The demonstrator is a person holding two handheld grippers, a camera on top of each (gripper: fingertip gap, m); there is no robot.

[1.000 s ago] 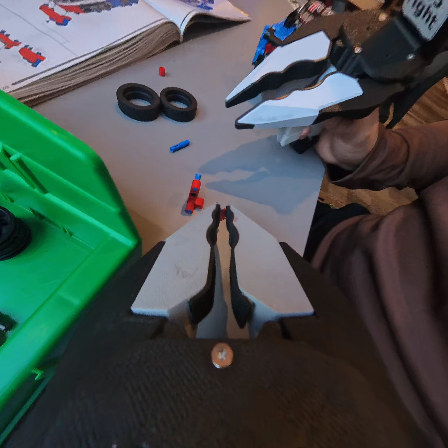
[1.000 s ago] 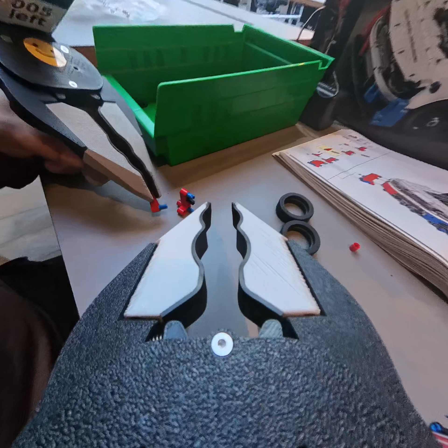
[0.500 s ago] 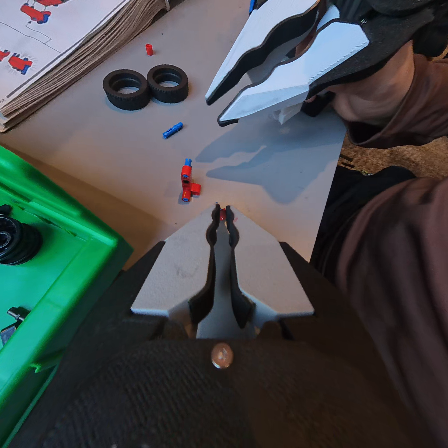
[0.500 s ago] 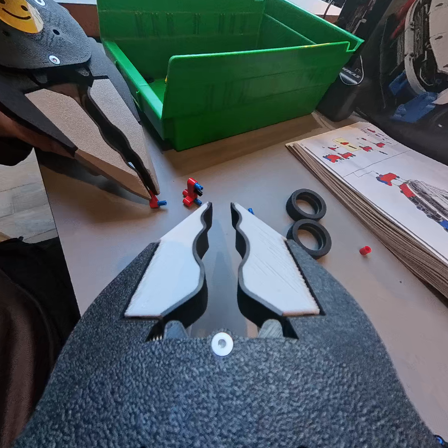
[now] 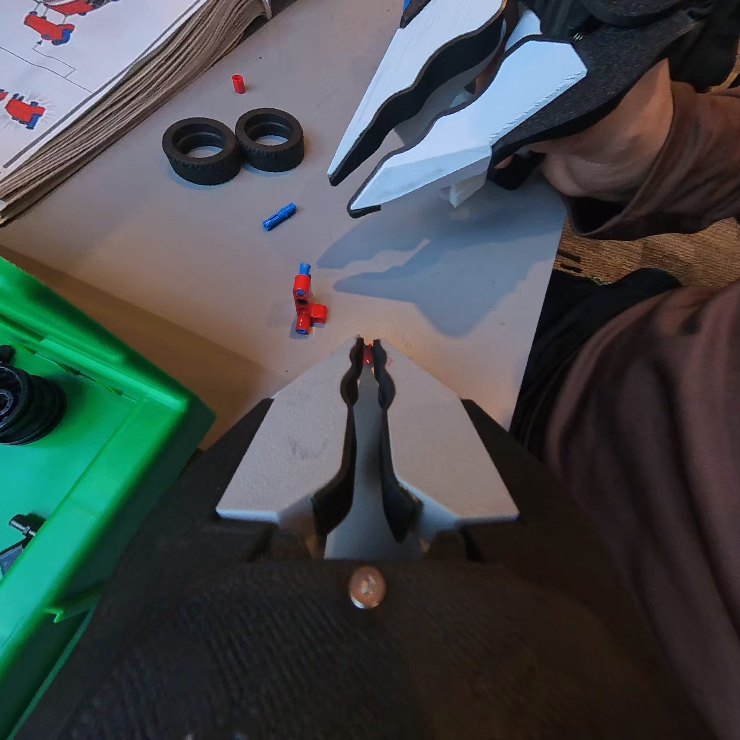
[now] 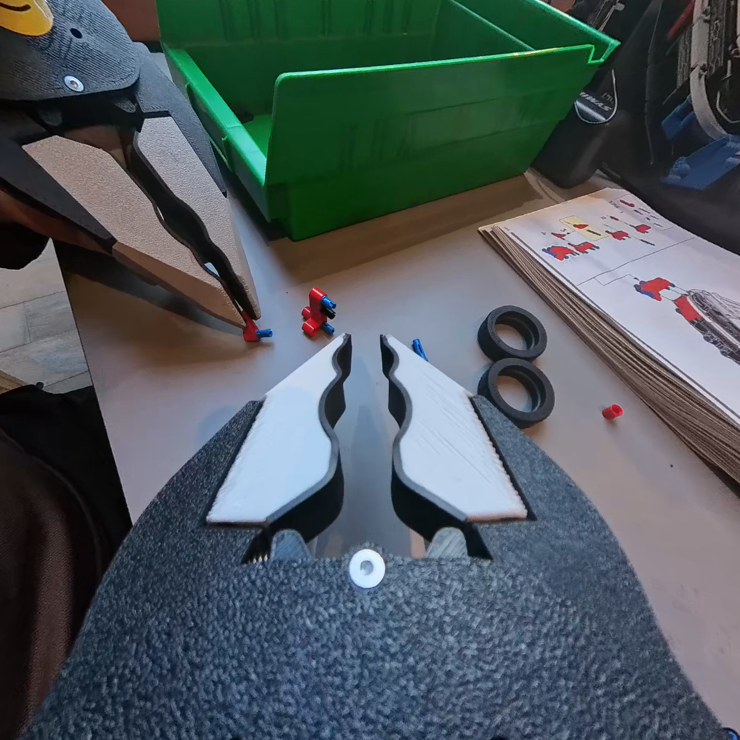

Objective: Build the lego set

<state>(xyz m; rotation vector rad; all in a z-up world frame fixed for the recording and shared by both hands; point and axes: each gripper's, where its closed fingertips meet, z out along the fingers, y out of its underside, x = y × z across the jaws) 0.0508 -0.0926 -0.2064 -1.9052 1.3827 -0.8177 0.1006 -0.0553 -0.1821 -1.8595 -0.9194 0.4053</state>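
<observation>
Our left gripper (image 5: 366, 345) has its fingers closed on a small red piece (image 6: 250, 330) with a blue peg sticking out of it, held right at the tips and just above the grey table (image 5: 208, 248). In the left wrist view only a sliver of red shows between the tips; the right wrist view shows the piece and its peg plainly.

Our right gripper (image 6: 365, 340) hangs over the table with its fingers apart and nothing between them. It is near the left gripper's tips but not touching them.

Between the two grippers a red and blue assembly (image 5: 305, 299) lies on the table, just beside the held piece. A loose blue pin (image 5: 279, 216) lies a little farther on; in the right wrist view it is partly hidden behind one finger of our right gripper. Two black tyres (image 5: 232, 145) lie touching each other, and a tiny red bush (image 5: 238, 84) sits between them and the open instruction book (image 6: 624, 288).

The green bin (image 6: 400, 132) stands at the far side of the table from the right wrist view; in the left wrist view we see a black wheel (image 5: 28, 408) inside it
</observation>
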